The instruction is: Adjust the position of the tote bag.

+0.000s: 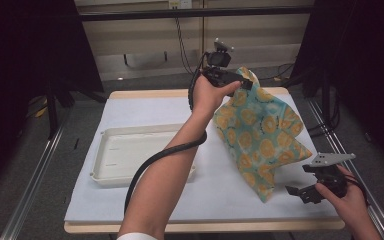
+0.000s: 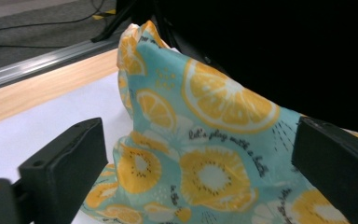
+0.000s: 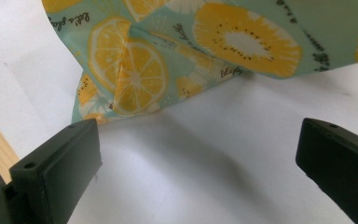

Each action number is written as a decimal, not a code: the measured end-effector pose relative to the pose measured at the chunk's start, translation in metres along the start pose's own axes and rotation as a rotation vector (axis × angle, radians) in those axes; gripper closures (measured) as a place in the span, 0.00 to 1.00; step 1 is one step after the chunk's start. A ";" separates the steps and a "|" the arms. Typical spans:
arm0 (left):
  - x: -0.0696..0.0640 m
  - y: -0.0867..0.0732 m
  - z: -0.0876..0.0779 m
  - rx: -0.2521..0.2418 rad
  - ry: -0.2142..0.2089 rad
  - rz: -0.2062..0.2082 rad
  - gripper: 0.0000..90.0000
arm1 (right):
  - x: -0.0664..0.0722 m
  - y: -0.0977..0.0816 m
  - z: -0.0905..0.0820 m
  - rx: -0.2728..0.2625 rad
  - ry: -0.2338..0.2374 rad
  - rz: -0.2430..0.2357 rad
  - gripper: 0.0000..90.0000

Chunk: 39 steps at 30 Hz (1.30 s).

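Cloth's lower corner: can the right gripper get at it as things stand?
Probably yes. The right gripper has its fingers open and aimed at the cloth's lower corner, which rests on the white table cover; nothing lies between them.

A white-topped wooden table (image 1: 145, 107) stands on grey floor (image 1: 40, 170). Black curtains (image 1: 25, 45) flank it. A pale panelled wall (image 1: 145, 35) lies behind.

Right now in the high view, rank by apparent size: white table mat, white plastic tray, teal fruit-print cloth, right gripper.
1. White table mat
2. White plastic tray and teal fruit-print cloth: look alike; the cloth hangs raised, nearer the camera.
3. Right gripper
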<state>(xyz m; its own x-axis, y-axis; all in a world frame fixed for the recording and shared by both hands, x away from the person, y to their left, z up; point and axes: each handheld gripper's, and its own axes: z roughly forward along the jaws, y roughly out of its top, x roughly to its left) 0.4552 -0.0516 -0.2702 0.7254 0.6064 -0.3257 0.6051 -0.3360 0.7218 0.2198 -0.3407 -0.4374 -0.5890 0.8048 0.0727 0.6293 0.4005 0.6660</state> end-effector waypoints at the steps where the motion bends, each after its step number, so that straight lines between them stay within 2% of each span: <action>1: -0.002 0.002 0.003 -0.007 -0.003 -0.005 0.04 | -0.001 -0.001 0.001 -0.005 0.002 -0.005 0.00; 5: -0.007 0.004 0.011 -0.015 0.012 -0.015 0.03 | -0.002 -0.002 0.001 -0.006 0.009 0.000 0.00; 10: -0.013 0.005 0.020 0.010 0.027 -0.007 0.04 | -0.001 -0.002 0.001 -0.001 0.006 0.000 0.00; 12: -0.015 0.005 0.023 0.010 0.034 -0.011 0.04 | -0.001 -0.002 0.002 -0.004 0.002 -0.011 0.00; 14: -0.016 0.005 0.026 0.003 0.036 -0.018 0.04 | -0.001 -0.003 0.003 0.001 0.010 -0.004 0.00; 15: -0.016 0.006 0.025 -0.006 0.026 -0.022 0.04 | 0.000 -0.003 0.002 0.006 0.003 0.001 0.00; 17: -0.018 0.009 0.025 -0.006 0.031 -0.030 0.04 | 0.000 -0.003 0.002 0.000 0.006 0.001 0.00; 19: -0.020 0.010 0.026 0.011 0.036 -0.022 0.03 | -0.001 -0.003 0.002 -0.005 0.010 0.002 0.00; 22: -0.022 0.010 0.028 0.008 0.051 -0.048 0.01 | -0.001 -0.003 0.002 -0.004 0.004 -0.004 0.00; 26: -0.022 0.010 0.030 0.004 0.052 -0.062 0.01 | 0.000 -0.003 0.003 -0.001 0.004 0.001 0.00; 27: -0.022 0.011 0.030 0.001 0.047 -0.079 0.02 | 0.000 -0.003 0.003 -0.004 0.004 -0.004 0.00; 29: -0.023 0.012 0.028 -0.009 0.049 -0.066 0.02 | 0.000 -0.003 0.002 -0.004 0.002 -0.004 0.00; 30: -0.024 0.013 0.027 -0.010 0.037 -0.075 0.02 | -0.001 -0.003 0.003 -0.007 0.007 -0.003 0.00; 35: -0.026 0.015 0.024 -0.021 0.064 -0.076 0.02 | 0.000 -0.003 0.003 0.000 0.002 0.002 0.00; 37: -0.026 0.013 0.027 0.000 0.075 -0.065 0.02 | 0.001 -0.003 0.003 0.003 0.007 -0.002 0.00; 39: -0.026 0.010 0.031 0.017 0.061 -0.073 0.02 | 0.001 -0.003 0.003 0.001 0.006 -0.003 0.00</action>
<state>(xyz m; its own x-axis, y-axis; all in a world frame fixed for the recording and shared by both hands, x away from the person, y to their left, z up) 0.4526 -0.0926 -0.2737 0.6581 0.6723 -0.3390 0.6615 -0.3012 0.6868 0.2195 -0.3398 -0.4414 -0.5936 0.8013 0.0749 0.6284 0.4034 0.6651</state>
